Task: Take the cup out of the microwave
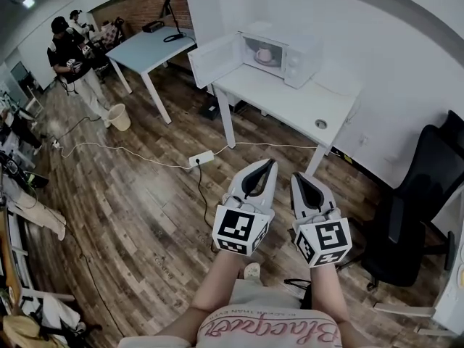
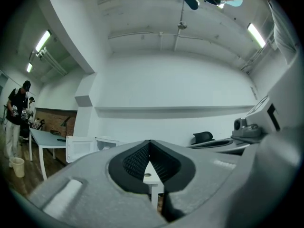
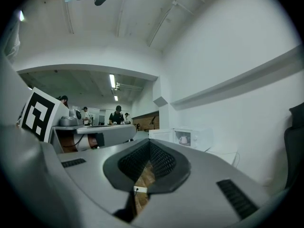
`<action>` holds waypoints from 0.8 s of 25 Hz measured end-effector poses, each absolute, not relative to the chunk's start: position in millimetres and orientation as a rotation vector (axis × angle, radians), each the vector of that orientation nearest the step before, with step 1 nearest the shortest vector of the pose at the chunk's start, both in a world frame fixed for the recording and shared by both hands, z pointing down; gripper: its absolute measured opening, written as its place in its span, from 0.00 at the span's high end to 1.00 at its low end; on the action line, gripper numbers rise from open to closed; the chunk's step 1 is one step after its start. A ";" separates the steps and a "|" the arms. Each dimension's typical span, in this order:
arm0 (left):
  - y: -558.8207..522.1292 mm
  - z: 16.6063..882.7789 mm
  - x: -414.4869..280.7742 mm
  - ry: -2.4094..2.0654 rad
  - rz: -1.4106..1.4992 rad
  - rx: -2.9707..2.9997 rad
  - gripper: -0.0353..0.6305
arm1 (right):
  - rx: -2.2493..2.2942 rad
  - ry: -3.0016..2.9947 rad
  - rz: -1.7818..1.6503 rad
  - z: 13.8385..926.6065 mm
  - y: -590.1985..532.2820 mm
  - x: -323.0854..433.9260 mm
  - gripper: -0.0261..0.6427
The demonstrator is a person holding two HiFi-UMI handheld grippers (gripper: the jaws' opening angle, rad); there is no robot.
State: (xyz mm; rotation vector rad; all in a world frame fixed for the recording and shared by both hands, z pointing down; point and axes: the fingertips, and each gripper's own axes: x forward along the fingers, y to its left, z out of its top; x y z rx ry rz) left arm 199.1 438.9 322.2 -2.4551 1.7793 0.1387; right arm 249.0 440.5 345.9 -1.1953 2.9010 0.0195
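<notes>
The cup [image 1: 264, 54] sits inside the microwave [image 1: 299, 62], whose door [image 1: 214, 59] hangs open to the left. The microwave stands along the back edge of the white table [image 1: 290, 104], against the wall and nearer the table's left end. Both tongs are well apart from it, out over the wooden floor [image 1: 138, 201] in front of the table, side by side and pointing toward it. The left tongs [image 1: 269, 163] are clenched, their dark ribbed pads [image 2: 135, 158] meeting at the tip with nothing between them. The right tongs [image 1: 298, 177] are clenched too and empty; in the right gripper view their pads touch at the tip, and the cup shows small inside the open microwave beyond them. A white power strip [image 1: 201, 158] lies on the floor near the table's front left leg. A black office chair [image 1: 424, 201] stands off the table's right end. A person [image 1: 70, 56] stands far off beside a second, pale blue table [image 1: 148, 48]
</notes>
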 end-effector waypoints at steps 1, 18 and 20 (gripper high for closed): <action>435.8 322.8 192.1 1.786 0.141 -2.454 0.94 | -1.192 2.906 0.021 346.3 437.4 242.6 0.95; 423.6 310.5 152.2 1.805 0.171 -2.408 0.94 | -1.099 2.964 0.112 333.3 426.6 193.6 0.94; 425.2 308.6 151.7 1.802 0.174 -2.406 0.94 | -1.101 2.962 0.108 333.7 428.5 193.9 0.95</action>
